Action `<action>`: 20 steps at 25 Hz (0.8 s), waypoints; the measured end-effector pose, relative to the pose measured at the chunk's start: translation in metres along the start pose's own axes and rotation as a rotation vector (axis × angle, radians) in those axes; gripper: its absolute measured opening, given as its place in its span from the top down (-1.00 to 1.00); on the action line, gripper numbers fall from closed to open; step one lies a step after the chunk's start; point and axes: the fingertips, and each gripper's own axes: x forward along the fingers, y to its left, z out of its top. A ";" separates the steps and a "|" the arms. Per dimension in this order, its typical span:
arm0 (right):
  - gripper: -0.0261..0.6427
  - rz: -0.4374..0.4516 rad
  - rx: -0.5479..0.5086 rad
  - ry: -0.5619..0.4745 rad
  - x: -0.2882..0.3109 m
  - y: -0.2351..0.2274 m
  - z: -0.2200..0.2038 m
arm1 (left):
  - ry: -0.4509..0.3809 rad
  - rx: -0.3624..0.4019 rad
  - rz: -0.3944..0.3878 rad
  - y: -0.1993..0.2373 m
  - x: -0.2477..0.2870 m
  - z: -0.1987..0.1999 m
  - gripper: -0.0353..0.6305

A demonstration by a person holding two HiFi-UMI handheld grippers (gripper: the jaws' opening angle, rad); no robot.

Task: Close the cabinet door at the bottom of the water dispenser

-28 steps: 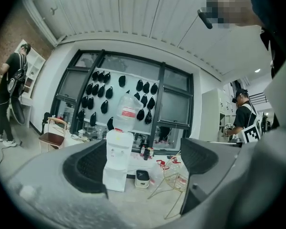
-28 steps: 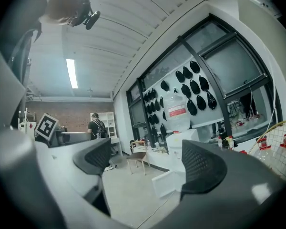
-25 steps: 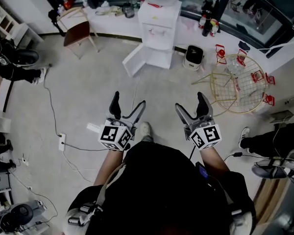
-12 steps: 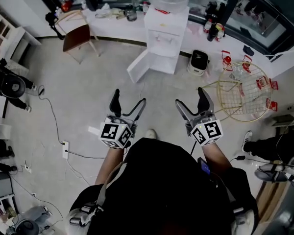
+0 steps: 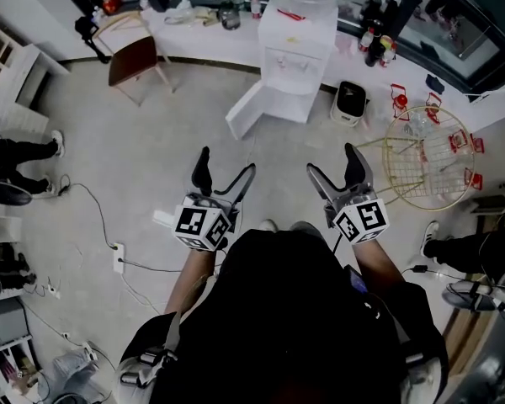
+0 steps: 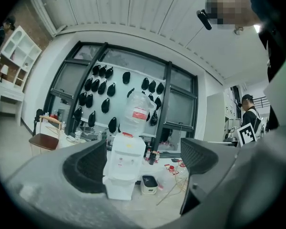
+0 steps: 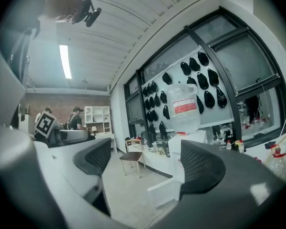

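White cabinet door [image 5: 251, 112] is hanging open off the water dispenser [image 5: 296, 53], nothing closed yet; left tool [image 5: 227, 163] and right tool [image 5: 332, 161] are hovering well short, both spread empty.

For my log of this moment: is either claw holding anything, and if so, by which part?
Nothing is held. The left claw and the right claw are both open and empty, well short of the open cabinet door.
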 end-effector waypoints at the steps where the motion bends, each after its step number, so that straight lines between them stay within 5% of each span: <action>1: -0.39 -0.001 0.000 0.006 0.002 -0.001 -0.001 | 0.003 -0.006 -0.003 0.001 0.002 -0.001 -0.55; 20: -0.39 0.107 -0.007 0.022 0.114 -0.116 0.013 | 0.011 -0.006 0.092 0.030 0.133 -0.002 -0.55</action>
